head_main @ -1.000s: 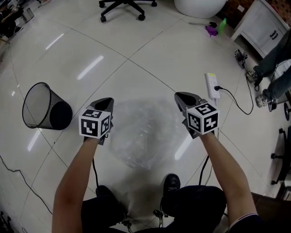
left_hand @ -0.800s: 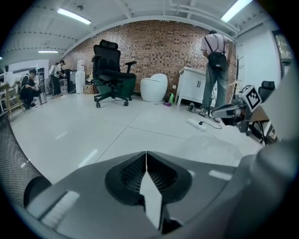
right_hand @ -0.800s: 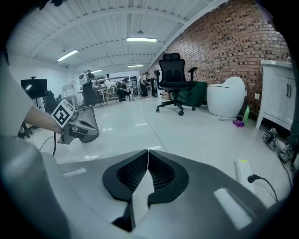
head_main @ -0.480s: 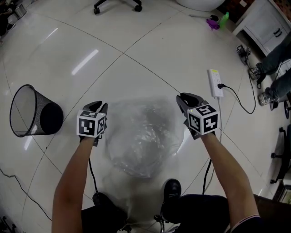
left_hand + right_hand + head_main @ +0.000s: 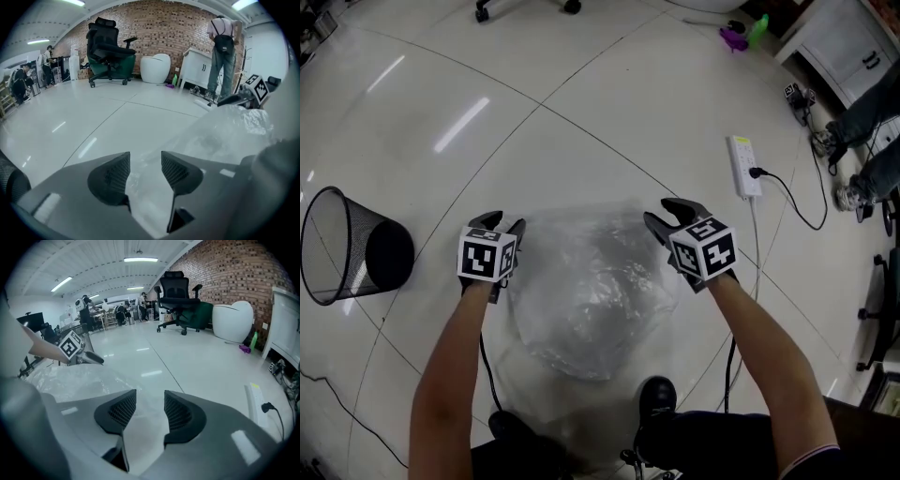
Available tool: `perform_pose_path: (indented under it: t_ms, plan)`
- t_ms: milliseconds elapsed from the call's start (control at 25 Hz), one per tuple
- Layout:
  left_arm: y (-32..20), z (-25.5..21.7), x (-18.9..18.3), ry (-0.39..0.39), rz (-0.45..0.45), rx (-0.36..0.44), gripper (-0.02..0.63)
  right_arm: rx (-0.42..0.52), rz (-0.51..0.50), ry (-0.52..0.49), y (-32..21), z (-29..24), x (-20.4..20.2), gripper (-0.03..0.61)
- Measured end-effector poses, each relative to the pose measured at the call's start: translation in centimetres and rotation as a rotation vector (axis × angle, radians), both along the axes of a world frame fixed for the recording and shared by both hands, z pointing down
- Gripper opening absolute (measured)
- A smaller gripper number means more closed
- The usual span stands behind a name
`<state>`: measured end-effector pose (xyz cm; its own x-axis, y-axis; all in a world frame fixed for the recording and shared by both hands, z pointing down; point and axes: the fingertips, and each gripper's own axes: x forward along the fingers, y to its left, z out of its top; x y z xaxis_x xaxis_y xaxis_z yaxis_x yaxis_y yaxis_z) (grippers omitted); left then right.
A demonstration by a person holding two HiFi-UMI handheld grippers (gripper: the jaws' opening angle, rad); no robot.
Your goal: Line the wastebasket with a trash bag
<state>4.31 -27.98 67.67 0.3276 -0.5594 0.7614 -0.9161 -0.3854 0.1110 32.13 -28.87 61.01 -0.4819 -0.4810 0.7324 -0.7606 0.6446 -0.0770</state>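
A clear plastic trash bag (image 5: 591, 291) lies puffed and crumpled on the white floor between my two grippers. My left gripper (image 5: 504, 225) sits at the bag's left edge; its jaws have just been opening and stand apart, with bag film (image 5: 145, 187) loose between them. My right gripper (image 5: 667, 214) sits at the bag's right edge; it too has just been opening, with film (image 5: 145, 427) in the gap and unpressed. The black mesh wastebasket (image 5: 347, 248) lies on its side at the far left, mouth toward the left, apart from both grippers.
A white power strip (image 5: 739, 167) with a black cable lies right of the bag. A standing person's legs (image 5: 862, 122) and a white cabinet (image 5: 844, 47) are at the far right. My own shoe (image 5: 656, 398) is just below the bag. An office chair (image 5: 108, 49) stands far off.
Both grippers have sunk toward the floor and their jaws have gone from shut to apart. The bag has settled and spread on the floor. The wastebasket has drifted left in view.
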Motion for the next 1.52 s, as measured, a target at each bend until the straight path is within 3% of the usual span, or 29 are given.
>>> perform_pose_path:
  t_ms: [360,560,840,960,1040,1520]
  plan:
    - [0.8,3.1,1.9,-0.017,0.063,-0.063,0.202,-0.097,-0.051,0.082,1.1,4.9,-0.8,0.175]
    - [0.9,3.8,1.8,-0.031,0.064,-0.076,0.185,-0.106,-0.039,0.085,0.9,6.3,-0.7,0.132]
    - [1.1,4.4,1.4,-0.063,0.049,-0.103,0.091,-0.139,-0.015,0.097,0.7,8.0,-0.6,0.095]
    - [1.0,4.5,1.1,-0.079,0.046,-0.095,0.012,-0.144,-0.017,0.113,0.9,8.6,-0.6,0.059]
    - [1.0,4.4,1.1,-0.079,0.052,-0.085,0.012,-0.139,-0.025,0.122,1.0,8.6,-0.6,0.002]
    - [-0.2,-2.0,1.1,-0.076,0.071,0.045,0.012,-0.043,-0.032,0.096,0.0,3.7,0.1,0.002]
